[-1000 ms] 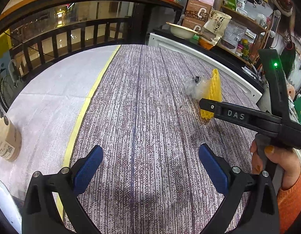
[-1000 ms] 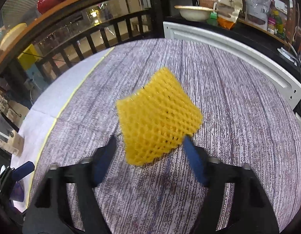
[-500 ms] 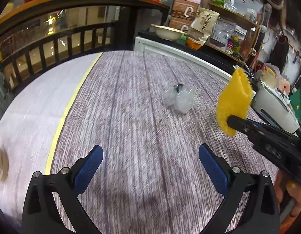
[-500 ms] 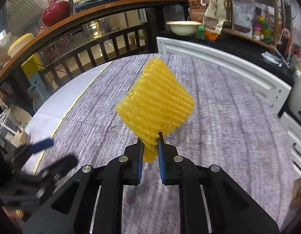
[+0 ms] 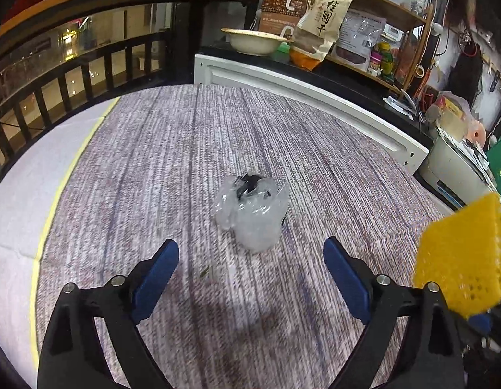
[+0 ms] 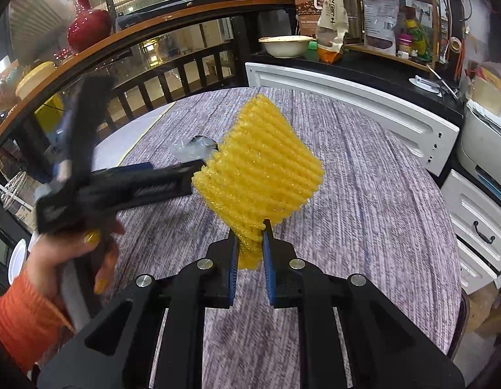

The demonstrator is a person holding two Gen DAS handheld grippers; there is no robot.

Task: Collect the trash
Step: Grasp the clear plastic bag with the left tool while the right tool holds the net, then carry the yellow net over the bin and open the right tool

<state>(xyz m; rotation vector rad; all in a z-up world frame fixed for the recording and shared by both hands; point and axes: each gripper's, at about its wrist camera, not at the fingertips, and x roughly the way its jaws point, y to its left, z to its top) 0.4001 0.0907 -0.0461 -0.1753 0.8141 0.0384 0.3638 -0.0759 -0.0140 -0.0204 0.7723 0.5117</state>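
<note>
A crumpled clear plastic wrap (image 5: 253,214) with a dark bit on top lies on the striped purple tablecloth (image 5: 172,162). My left gripper (image 5: 250,259) hovers just short of it, its jaws closing but still wide, with nothing pressed between the blue pads. The wrap (image 6: 193,150) peeks out behind the left gripper's finger in the right wrist view. My right gripper (image 6: 250,246) is shut on the lower tip of a yellow foam net sleeve (image 6: 260,165), held up above the table. That sleeve (image 5: 464,256) shows at the right edge of the left wrist view.
A white cabinet (image 5: 299,97) borders the table's far side, with a bowl (image 5: 255,40), bags and jars on shelves behind. A dark wooden railing (image 5: 72,64) curves along the left. A hand in an orange sleeve (image 6: 26,321) holds the left gripper. White drawers (image 6: 477,214) stand at right.
The right gripper has shut on the yellow sleeve and lifted it off the table. The left gripper has moved toward the plastic wrap, which now lies just ahead of its narrowing fingers.
</note>
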